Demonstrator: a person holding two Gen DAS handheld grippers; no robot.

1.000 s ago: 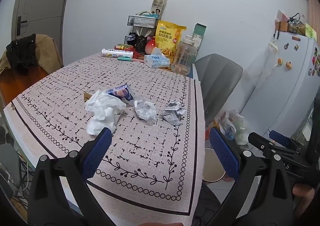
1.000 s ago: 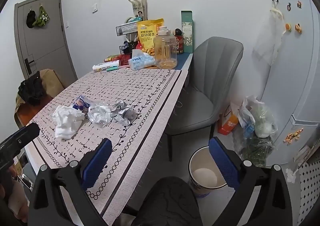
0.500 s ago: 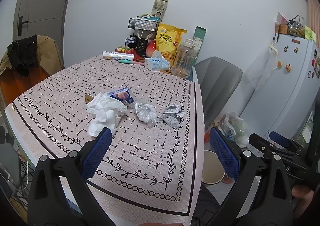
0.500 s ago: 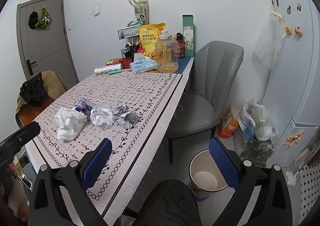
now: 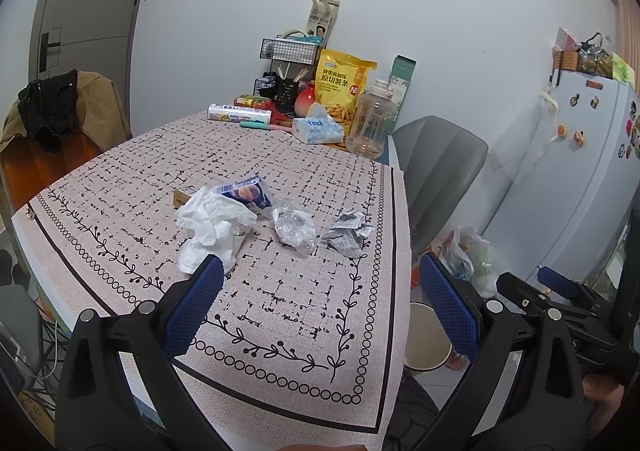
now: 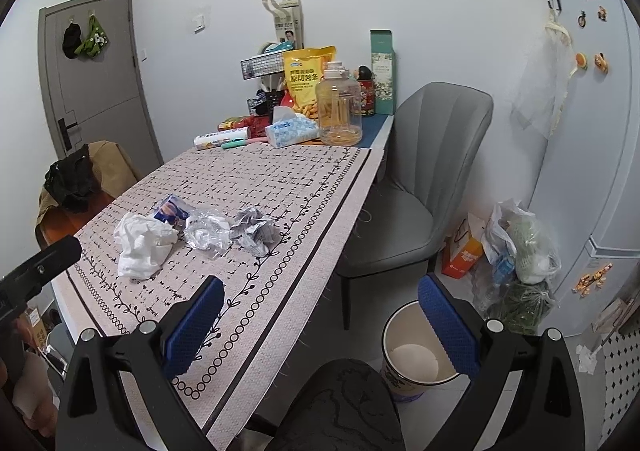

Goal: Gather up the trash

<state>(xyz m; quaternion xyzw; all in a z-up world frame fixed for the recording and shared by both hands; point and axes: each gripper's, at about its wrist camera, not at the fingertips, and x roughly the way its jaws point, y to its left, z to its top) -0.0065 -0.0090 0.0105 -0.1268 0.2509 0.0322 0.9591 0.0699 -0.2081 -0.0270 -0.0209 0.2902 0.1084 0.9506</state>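
Note:
Several pieces of trash lie in a row on the patterned tablecloth (image 5: pixel 280 291): a crumpled white tissue (image 5: pixel 214 229), a blue snack wrapper (image 5: pixel 246 191), a clear plastic wrapper (image 5: pixel 294 227) and a crumpled newspaper ball (image 5: pixel 348 235). The same tissue (image 6: pixel 140 243), clear plastic wrapper (image 6: pixel 206 231) and newspaper ball (image 6: pixel 254 231) show in the right wrist view. My left gripper (image 5: pixel 320 303) hangs open above the table's near edge, short of the trash. My right gripper (image 6: pixel 320 321) is open and empty off the table's right side. A round waste bin (image 6: pixel 416 359) stands on the floor below it.
A grey chair (image 6: pixel 420 179) stands at the table's right side. At the far end sit a tissue pack (image 5: pixel 318 129), a yellow snack bag (image 5: pixel 340 87) and a clear jug (image 5: pixel 370 123). Plastic bags (image 6: pixel 520 247) lie by the white fridge (image 6: pixel 592 131). A clothes-draped chair (image 5: pixel 52 119) is left.
Both grippers have stayed open and empty. Both views have drifted slightly, with the table and trash shifting a little; nothing on the table has been moved.

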